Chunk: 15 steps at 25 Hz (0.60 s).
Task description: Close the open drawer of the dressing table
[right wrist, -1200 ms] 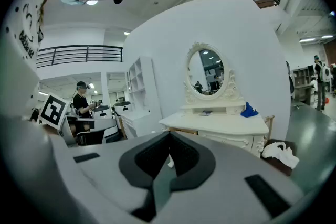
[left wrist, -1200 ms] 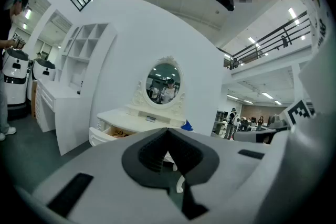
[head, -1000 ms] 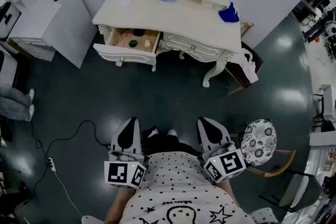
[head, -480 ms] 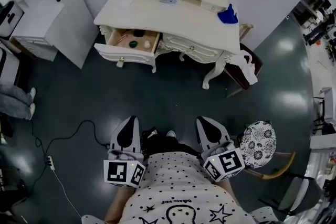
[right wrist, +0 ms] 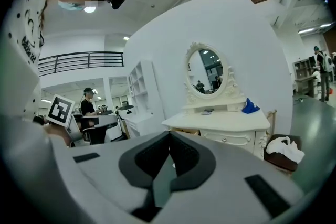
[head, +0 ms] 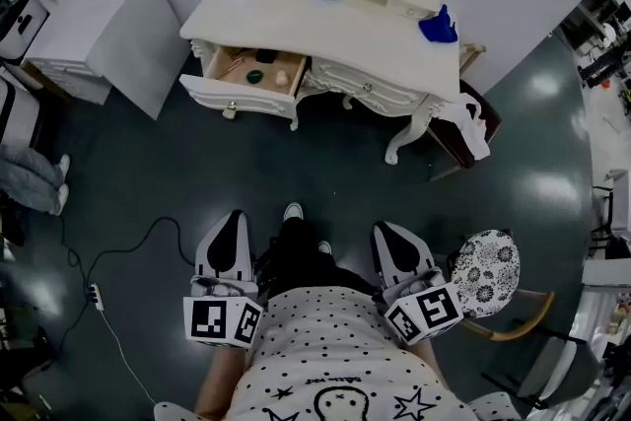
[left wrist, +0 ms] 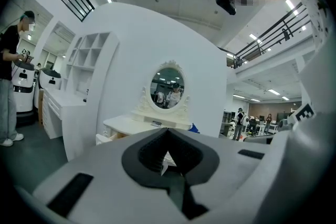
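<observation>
Dark floor spreads wide before the drawer — its front jutting.

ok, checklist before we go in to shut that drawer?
1. Target: left drawer of the dressing table stands pulled out: ok.
2. Left gripper: fingers shut, nothing between them: ok.
3. Right gripper: fingers shut, nothing between them: ok.
4. Reach: both grippers are held well back from the drawer front: not ok, step closer first.
5. Small items sit below the drawer's rim: cannot tell from above.
6. Path: cable lies left of the left gripper, off the line to the drawer: ok.
</observation>
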Each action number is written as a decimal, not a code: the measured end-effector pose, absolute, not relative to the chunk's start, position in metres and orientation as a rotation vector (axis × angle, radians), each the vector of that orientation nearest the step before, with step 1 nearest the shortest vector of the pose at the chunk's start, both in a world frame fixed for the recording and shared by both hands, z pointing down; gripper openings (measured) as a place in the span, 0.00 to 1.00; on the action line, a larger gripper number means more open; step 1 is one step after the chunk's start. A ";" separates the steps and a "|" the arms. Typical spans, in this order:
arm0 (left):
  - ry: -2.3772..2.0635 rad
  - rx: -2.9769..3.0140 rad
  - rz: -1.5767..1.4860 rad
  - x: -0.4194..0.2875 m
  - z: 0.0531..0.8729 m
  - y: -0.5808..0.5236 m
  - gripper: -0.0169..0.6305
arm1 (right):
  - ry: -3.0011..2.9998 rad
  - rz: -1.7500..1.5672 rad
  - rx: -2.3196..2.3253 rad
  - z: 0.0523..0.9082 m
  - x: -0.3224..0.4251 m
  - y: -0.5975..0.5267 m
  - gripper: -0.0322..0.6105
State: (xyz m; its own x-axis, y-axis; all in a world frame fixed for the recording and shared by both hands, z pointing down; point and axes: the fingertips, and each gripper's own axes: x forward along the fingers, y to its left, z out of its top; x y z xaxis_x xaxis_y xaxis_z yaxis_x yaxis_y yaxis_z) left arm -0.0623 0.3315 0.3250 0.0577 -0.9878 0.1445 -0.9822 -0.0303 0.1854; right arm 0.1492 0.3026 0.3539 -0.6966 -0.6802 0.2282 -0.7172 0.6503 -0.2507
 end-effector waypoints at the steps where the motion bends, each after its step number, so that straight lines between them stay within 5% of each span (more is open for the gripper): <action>1: -2.005 2.100 -0.033 -0.064 0.325 0.327 0.05 | -2.740 0.498 1.181 0.355 0.151 0.300 0.06; 15: -1.921 2.161 -0.052 -0.106 0.325 0.199 0.05 | -2.649 0.486 1.324 0.349 0.124 0.195 0.06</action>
